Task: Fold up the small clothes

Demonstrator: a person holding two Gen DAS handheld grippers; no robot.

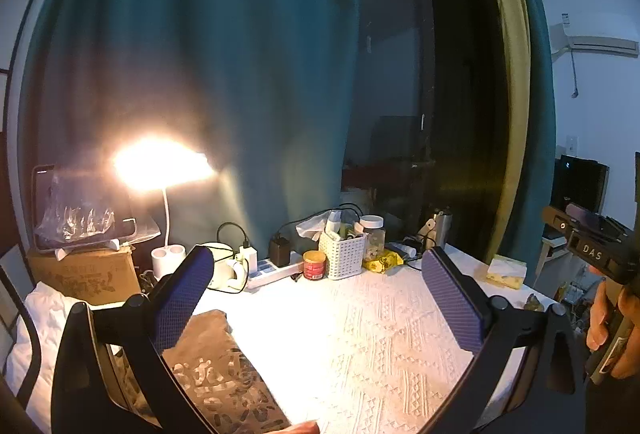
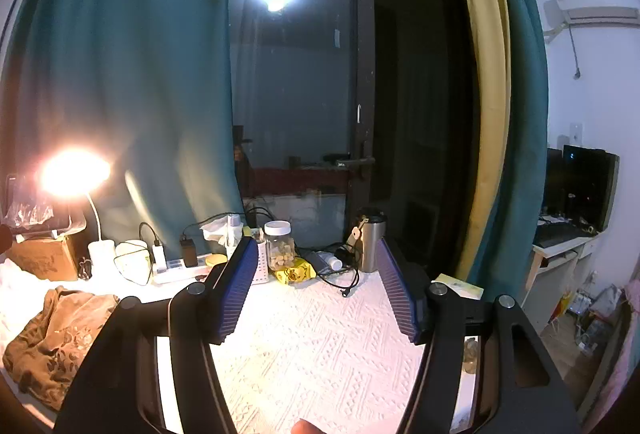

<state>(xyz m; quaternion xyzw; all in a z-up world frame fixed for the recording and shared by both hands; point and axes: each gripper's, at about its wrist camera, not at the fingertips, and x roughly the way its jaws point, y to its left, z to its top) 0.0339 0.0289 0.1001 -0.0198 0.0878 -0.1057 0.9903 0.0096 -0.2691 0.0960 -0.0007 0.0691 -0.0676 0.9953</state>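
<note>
Brown garment (image 2: pixel 56 334): crumpled, with a darker floral pattern, lying at the near left of the bench (image 2: pixel 320 346), untouched by either gripper.
Bench cover: white textured cloth, brightly lit.
Left gripper (image 1: pixel 320 298): spread wide with nothing between its blue pads, above the bench; the garment lies under its left finger.
Right gripper (image 2: pixel 318 290): released, holding nothing, over the middle of the bench.
White woven basket (image 1: pixel 342 254): far side, holding tissue and small bottles.
Clear jar (image 2: pixel 280 246): white lid, pale chunks inside, right of the basket.
Red tin (image 1: pixel 315 264): left of the basket, lid closed.
Steel flask (image 2: pixel 370 242): upright, far right.
Desk lamp (image 1: pixel 162 163): lit, far left.
</note>
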